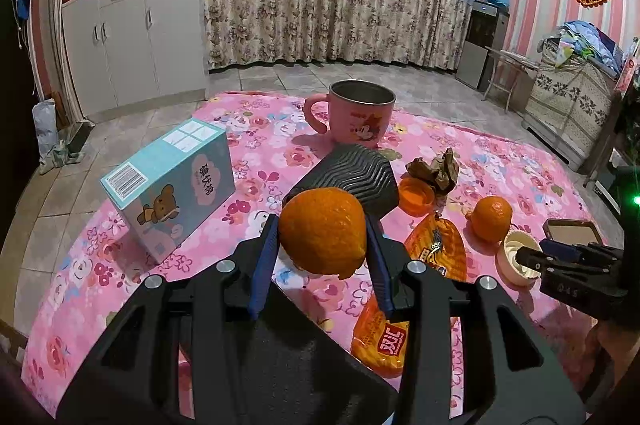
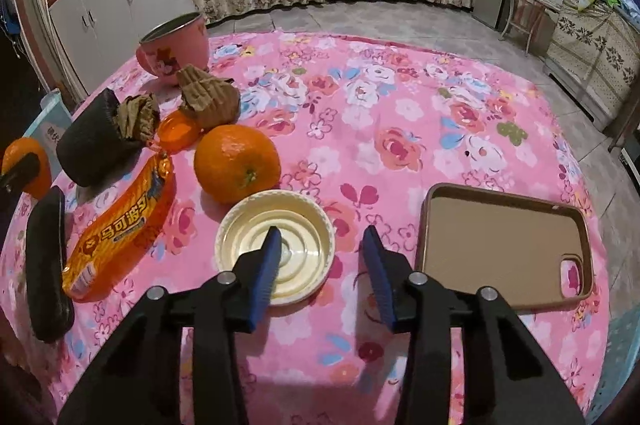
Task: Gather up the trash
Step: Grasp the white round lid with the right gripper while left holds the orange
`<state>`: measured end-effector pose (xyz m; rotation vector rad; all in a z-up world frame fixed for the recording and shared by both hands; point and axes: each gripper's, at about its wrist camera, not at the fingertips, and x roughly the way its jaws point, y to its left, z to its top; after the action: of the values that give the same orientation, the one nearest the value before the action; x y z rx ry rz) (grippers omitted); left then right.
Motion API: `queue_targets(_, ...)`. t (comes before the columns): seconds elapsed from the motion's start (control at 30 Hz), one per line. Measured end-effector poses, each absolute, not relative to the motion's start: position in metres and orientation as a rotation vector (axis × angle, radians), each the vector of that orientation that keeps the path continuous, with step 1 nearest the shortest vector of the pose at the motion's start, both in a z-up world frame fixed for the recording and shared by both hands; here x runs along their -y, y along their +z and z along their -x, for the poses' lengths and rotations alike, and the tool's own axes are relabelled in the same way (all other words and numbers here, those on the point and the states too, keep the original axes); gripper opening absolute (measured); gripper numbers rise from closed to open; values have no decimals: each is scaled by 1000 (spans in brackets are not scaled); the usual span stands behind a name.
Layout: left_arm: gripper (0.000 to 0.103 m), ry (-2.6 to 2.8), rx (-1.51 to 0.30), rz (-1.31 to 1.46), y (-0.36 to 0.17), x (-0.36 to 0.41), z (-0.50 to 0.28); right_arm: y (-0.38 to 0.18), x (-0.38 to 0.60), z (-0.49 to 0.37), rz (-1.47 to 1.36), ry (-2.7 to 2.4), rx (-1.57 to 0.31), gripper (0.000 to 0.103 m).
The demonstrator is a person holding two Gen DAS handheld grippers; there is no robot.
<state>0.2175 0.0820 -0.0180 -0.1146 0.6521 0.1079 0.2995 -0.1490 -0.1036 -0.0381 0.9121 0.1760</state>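
1. Trash lies scattered on the pink floral cloth [image 2: 400, 97] covering the table, mostly at its left side in the right wrist view.
2. Box [image 1: 172, 185], pale blue with a bear, stands far left on the cloth, well apart from the litter.
3. Mug [image 1: 358, 115], pink, upright at the far edge; metal inside.
4. Phone case [image 2: 504, 245], brown, lies flat, near right, just beside the right gripper.
5. Wrapper [image 2: 124, 221], orange snack packet, lies flat, near left of the lid.
6. Black ribbed block [image 2: 90, 149] sits behind the wrapper; crumpled brown paper [image 2: 138, 119] touches its right end.
7. Second brown paper wad [image 2: 210, 97] sits in front of the mug, next to a small orange cap [image 2: 178, 129].
8. Whole orange [image 2: 236, 163] rests on the cloth, touching the far rim of the lid.
9. Lid [image 2: 276, 245], cream, round, hollow side up, near centre.
10. Left gripper [image 1: 324, 229]: clamped on a piece of orange peel [image 1: 322, 229], held above the cloth.
11. Right gripper [image 2: 320, 241]: left finger inside the lid, right finger outside its rim; cannot tell whether the pads pinch it.
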Motion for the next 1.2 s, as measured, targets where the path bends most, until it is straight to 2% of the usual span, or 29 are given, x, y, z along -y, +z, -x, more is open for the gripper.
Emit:
queue_targets(0.1, 41, 104, -653, 125, -18, -82, -218, -105, 148, -298, 26, 181, -910, 42)
queue_targets(0.23, 41, 103, -651, 118, -17, -80, -217, -104, 149, -300, -11, 226, -926, 28)
queue_targets(0.53, 41, 102, -652, 118, -17, -80, -217, -98, 155, -296, -27, 242, -901, 22)
queue_targets(0.57, 41, 102, -652, 117, -17, -80, -217, -96, 156, -295, -23, 239, -894, 14)
queue_targets(0.83, 41, 97, -651, 110, -18, -78, -217, -89, 166, -291, -16, 239, -876, 13)
queue_targets(0.87, 41, 97, -650, 108, -18, -77, -217, -89, 167, -290, -16, 237, -874, 8)
queue_targets(1.2, 41, 87, -651, 100, -17, -73, -216, -83, 182, -277, -13, 234, -853, 8)
